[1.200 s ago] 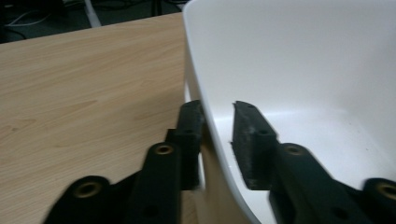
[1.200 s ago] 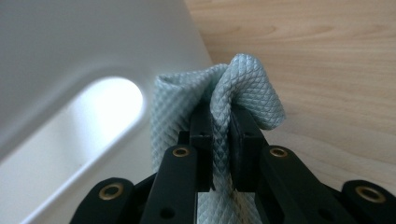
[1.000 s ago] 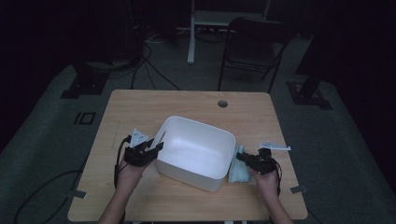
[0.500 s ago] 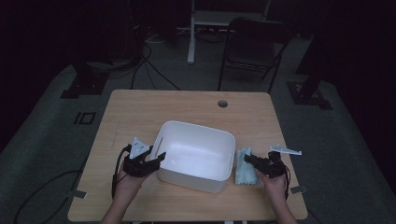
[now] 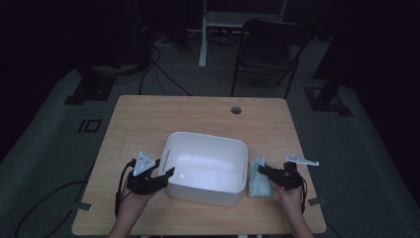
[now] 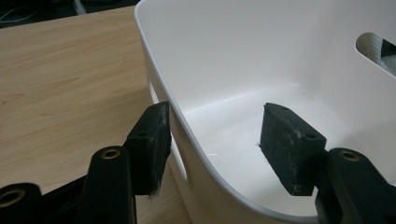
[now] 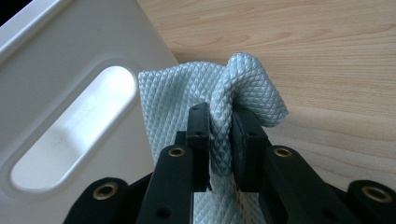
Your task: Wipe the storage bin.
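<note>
Bin (image 5: 205, 166): white plastic, squarish, sitting mid-counter, a slot handle cut in each end wall, nothing inside.
Left gripper (image 5: 159, 177): at the bin's near-left corner, jaws just been opening, now straddling the wall; in the left gripper view one pad (image 6: 152, 140) outside and right against the wall, the other inside and well off it, so no squeeze on the plastic.
Right gripper (image 7: 220, 140): jaws clamped tight on a bunched fold of the cloth (image 7: 187, 98).
Cloth: pale blue-green with a quilted diamond weave, lying on the counter (image 5: 148, 119) just beside the bin's right wall, pinched-up hump standing above the pads.
Counter: light wood grain, round cable hole (image 5: 236, 109) near the far edge.
Behind: dark folding chair (image 5: 270, 49) on grey floor.
Writing: no brand, label or lettering readable anywhere, bin walls plain.
</note>
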### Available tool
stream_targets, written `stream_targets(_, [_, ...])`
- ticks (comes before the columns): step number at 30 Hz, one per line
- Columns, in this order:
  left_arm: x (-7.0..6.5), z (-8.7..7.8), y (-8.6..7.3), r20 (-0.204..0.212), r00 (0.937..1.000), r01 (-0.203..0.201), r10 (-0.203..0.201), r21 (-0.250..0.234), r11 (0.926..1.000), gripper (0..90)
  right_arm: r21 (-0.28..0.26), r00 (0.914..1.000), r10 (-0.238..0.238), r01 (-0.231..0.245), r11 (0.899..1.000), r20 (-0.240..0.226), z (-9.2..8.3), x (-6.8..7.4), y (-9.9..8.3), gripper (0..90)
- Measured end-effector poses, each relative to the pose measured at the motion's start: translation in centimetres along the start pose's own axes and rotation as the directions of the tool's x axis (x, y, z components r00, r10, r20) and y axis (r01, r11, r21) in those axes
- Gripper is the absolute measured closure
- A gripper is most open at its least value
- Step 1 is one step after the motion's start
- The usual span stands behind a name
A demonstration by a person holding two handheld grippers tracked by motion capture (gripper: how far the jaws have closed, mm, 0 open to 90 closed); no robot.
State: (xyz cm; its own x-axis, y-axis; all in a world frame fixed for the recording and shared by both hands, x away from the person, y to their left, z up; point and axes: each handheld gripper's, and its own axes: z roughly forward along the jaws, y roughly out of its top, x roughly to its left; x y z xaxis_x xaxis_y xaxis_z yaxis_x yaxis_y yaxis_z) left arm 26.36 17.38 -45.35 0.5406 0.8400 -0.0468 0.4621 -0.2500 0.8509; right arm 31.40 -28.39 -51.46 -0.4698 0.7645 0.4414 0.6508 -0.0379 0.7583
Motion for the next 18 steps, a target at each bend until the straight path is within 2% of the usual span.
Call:
stream_targets(5, [0.5,-0.9,0.6,0.017,0.9998,0.008,-0.008,-0.026,0.9996,40.3,-0.002,1.0,0.0,0.0,1.0,-0.002,-0.1,0.0,0.0,79.0])
stream_targets(10, [1.8,-1.6,1.6,0.041,0.9989,0.026,-0.024,-0.049,0.9984,39.1,-0.005,1.0,0.005,-0.005,1.0,-0.001,-0.2,-0.1,0.0,79.0])
stream_targets(12, [2.2,-1.5,2.0,0.066,0.9977,0.019,-0.016,-0.052,0.9985,38.9,-0.009,1.0,0.003,-0.003,1.0,-0.002,-0.2,-0.1,0.0,78.9])
stream_targets(13, [2.4,-1.5,2.2,0.069,0.9976,0.014,-0.011,-0.048,0.9987,36.1,-0.01,1.0,0.003,-0.003,1.0,-0.004,-0.2,-0.1,0.0,78.9])
stream_targets(16, [3.0,-0.9,2.9,0.078,0.9968,-0.01,0.013,-0.048,0.9988,36.2,-0.01,1.0,0.005,-0.005,1.0,-0.002,-0.3,-0.2,0.0,78.9])
stream_targets(18, [3.4,-0.5,3.4,0.098,0.9951,-0.006,0.012,-0.056,0.9984,36.2,-0.01,1.0,0.003,-0.003,1.0,-0.003,-0.4,-0.2,-0.1,78.9])
